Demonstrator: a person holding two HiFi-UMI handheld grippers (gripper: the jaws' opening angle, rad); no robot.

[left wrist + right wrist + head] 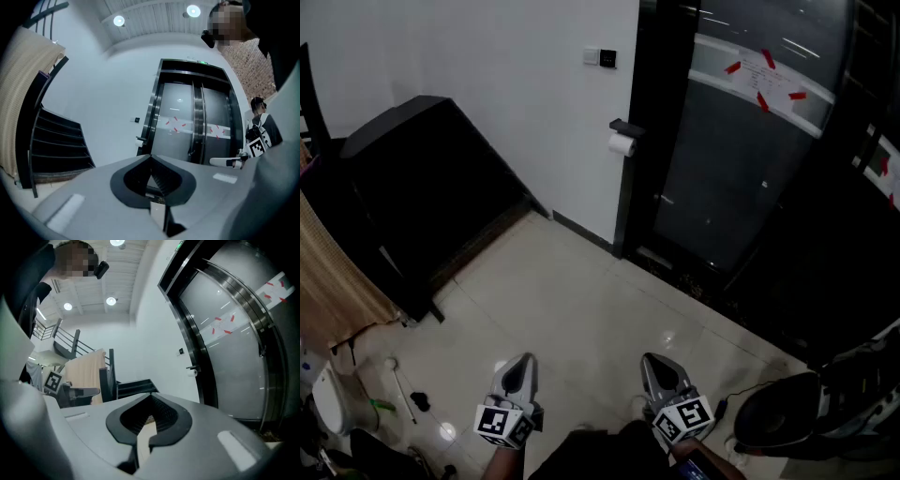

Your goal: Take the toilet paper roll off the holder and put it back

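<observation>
A: Nearest first: left gripper [523, 366] and right gripper [653, 366], low over the pale tiled floor [581, 300]. Both pinched fully shut, tips meeting, nothing between. Whereabouts of the roll?

B: Far ahead, well apart from both. Working down in size: white wall [516, 84], then black door frame [630, 197] along its right edge. Then a small dark holder [625, 126] at that same right edge, just beside the frame. Last, the toilet paper roll [622, 144], hanging under the holder and touching it.

A: Handling, at a guess?

B: Probably light, soft and easily dented, with a loose tail apt to unwind if dragged. Likely stiffer through the hollow core. Best taken across the round outer face, mid-width, with a gentle squeeze rather than a hard clamp. Too small from here to tell how the holder lets go of it.

A: And the pose?

B: Held close to the body, side by side, tips forward toward the wall, marker cubes to the rear. Aimed roughly at the roll in both gripper views. Jaws to be opened before any grasp.
</observation>
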